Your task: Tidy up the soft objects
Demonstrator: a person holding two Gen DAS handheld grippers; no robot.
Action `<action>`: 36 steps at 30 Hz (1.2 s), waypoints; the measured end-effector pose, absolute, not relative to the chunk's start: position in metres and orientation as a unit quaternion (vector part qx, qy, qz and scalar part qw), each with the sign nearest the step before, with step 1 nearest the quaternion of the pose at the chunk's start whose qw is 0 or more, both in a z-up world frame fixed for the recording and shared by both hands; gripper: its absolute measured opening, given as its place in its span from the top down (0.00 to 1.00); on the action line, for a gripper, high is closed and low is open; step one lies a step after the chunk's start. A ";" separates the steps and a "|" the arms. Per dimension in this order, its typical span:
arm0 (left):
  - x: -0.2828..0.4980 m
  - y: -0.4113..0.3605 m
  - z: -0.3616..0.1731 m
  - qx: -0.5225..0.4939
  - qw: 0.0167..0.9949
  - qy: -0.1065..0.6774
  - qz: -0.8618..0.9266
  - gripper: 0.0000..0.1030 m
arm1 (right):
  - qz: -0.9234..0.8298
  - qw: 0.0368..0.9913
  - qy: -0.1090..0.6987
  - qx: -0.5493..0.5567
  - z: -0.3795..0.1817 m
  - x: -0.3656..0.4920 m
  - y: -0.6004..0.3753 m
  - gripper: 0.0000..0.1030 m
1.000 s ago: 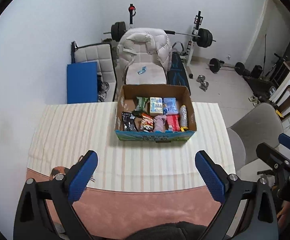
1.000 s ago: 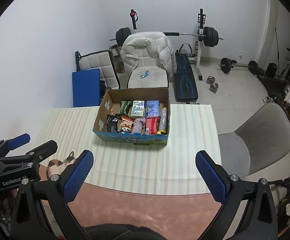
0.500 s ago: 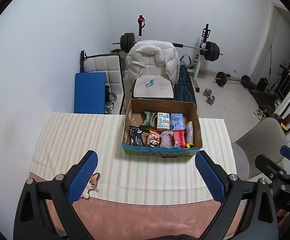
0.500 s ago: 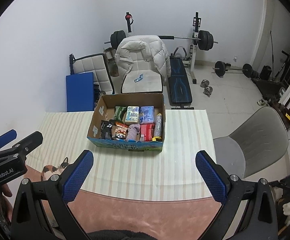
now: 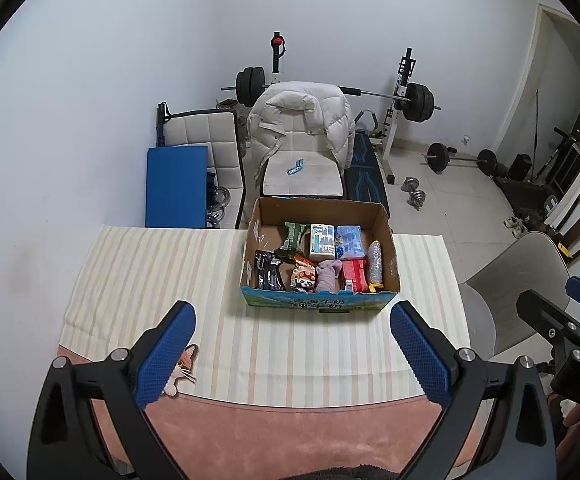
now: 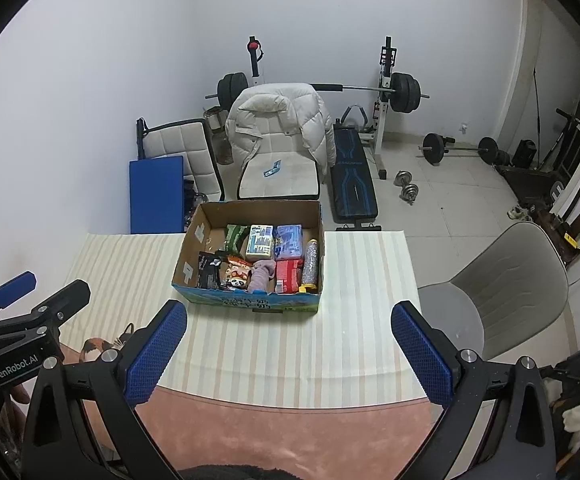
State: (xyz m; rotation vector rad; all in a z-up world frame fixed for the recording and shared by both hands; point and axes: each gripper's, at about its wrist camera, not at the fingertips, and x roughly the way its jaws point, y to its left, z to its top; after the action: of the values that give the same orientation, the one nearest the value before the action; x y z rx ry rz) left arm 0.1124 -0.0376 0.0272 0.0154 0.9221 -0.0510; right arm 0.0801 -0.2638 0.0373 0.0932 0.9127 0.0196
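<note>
There is one box (image 5: 318,304) on the desk (image 5: 149,280). In it I count about nine soft things: two black packets, one green, one panda packet, one purple cloth (image 5: 327,276), one red pack, one silver roll, one blue pack, one pale pack. Two tongs are there.

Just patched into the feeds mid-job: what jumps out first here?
The open brown cardboard box packed with colourful snack packets and a mauve soft toy, standing on the cream striped tablecloth. Behind it, a white puffer jacket draped over a chair. Both claws, left and right, hang open and empty.
</note>
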 end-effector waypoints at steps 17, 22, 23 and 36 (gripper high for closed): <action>0.109 -0.037 0.034 0.010 0.898 0.438 -0.029 0.03 | 0.012 0.900 0.433 0.041 0.047 0.076 -0.264 0.00; 0.108 -0.038 0.037 0.011 0.899 0.436 -0.029 0.03 | 0.014 0.900 0.433 0.040 0.050 0.075 -0.264 0.00; 0.108 -0.038 0.038 0.012 0.900 0.435 -0.029 0.03 | 0.015 0.900 0.433 0.041 0.050 0.075 -0.265 0.00; 0.103 -0.037 0.044 0.007 0.904 0.426 -0.032 0.03 | 0.015 0.904 0.426 0.036 0.060 0.075 -0.264 0.00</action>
State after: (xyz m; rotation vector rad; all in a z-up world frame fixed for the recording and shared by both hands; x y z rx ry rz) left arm 0.1032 -0.0368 0.0437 0.0150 0.8800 -0.0655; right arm 0.0752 -0.2640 0.0600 0.0740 0.8797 0.0316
